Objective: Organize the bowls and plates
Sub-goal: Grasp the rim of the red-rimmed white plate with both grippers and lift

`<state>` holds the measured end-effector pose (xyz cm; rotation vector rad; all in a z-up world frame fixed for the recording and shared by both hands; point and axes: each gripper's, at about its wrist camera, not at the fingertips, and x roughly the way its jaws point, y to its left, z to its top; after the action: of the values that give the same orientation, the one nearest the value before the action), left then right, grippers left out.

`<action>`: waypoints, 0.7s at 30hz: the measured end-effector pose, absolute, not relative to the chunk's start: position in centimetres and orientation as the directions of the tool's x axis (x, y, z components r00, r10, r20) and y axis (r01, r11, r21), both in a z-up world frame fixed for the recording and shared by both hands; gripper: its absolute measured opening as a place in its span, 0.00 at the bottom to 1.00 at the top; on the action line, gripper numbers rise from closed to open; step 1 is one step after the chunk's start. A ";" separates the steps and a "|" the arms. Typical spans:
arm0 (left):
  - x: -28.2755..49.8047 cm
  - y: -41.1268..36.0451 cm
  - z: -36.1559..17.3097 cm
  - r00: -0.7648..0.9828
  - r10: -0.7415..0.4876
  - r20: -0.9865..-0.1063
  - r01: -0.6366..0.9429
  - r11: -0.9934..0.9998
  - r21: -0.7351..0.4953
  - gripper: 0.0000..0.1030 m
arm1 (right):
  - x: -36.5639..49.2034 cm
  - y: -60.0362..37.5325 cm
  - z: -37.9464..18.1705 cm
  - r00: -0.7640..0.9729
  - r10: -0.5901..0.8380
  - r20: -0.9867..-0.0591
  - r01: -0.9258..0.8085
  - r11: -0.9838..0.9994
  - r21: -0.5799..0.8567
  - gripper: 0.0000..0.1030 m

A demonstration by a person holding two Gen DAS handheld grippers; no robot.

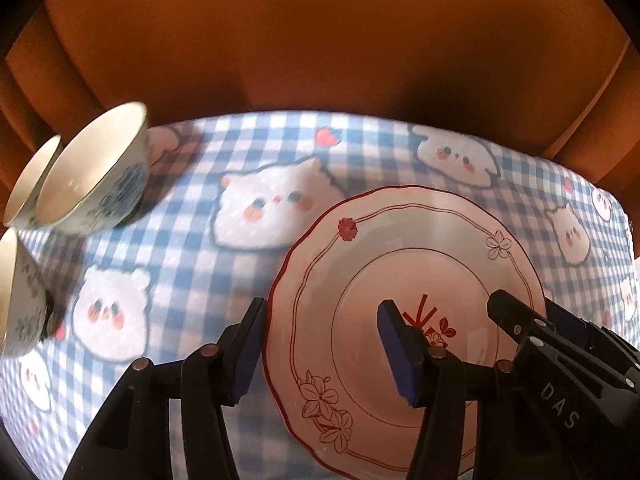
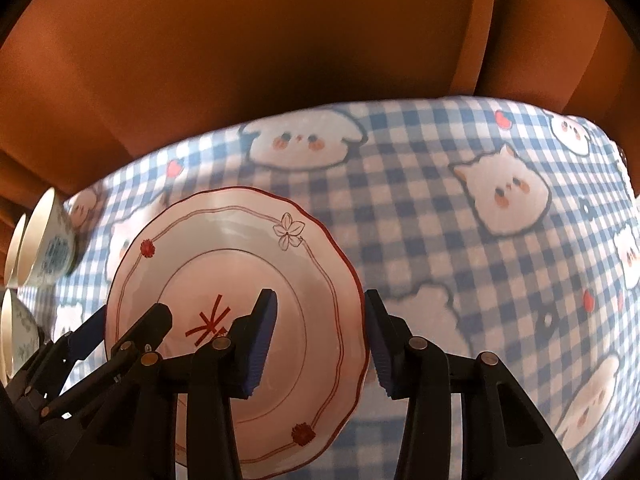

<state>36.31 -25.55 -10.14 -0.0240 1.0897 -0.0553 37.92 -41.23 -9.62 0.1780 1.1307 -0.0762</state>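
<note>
A pink plate (image 1: 404,292) with a scalloped red rim, flower sprigs and a red mark at its centre lies flat on the blue-and-white checked tablecloth (image 1: 192,264), which is printed with white cartoon animal faces.

The left gripper (image 1: 320,350) straddles the plate's left edge: one blue-padded finger stands just outside the rim over the cloth, the other over the plate's well near the red mark. The fingers are spread partway with the rim between them; whether the pads press on it cannot be told. The right gripper (image 2: 320,340) straddles the plate's opposite edge the same way, its inner finger over the well and its outer finger just beyond the rim. Its fingers are also spread partway, and contact with the rim is again unclear. In each wrist view the tip of the other gripper shows over the plate's far side.

Well to the left of the plate stand three white bowls (image 1: 96,168) with blue patterns, close together near the cloth's edge. Beyond the plate, past the far edge of the cloth, rises a brown wooden surface (image 1: 320,40).
</note>
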 end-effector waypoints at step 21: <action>30.2 -22.0 -9.9 0.432 -0.029 -0.901 0.031 0.999 -0.018 0.55 | 31.3 -36.4 -9.8 0.359 0.022 -0.933 0.093 0.994 0.060 0.46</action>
<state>30.15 -22.03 -9.94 0.0015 1.1229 -0.0377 31.34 -36.42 -9.81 0.1088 1.2039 -0.0458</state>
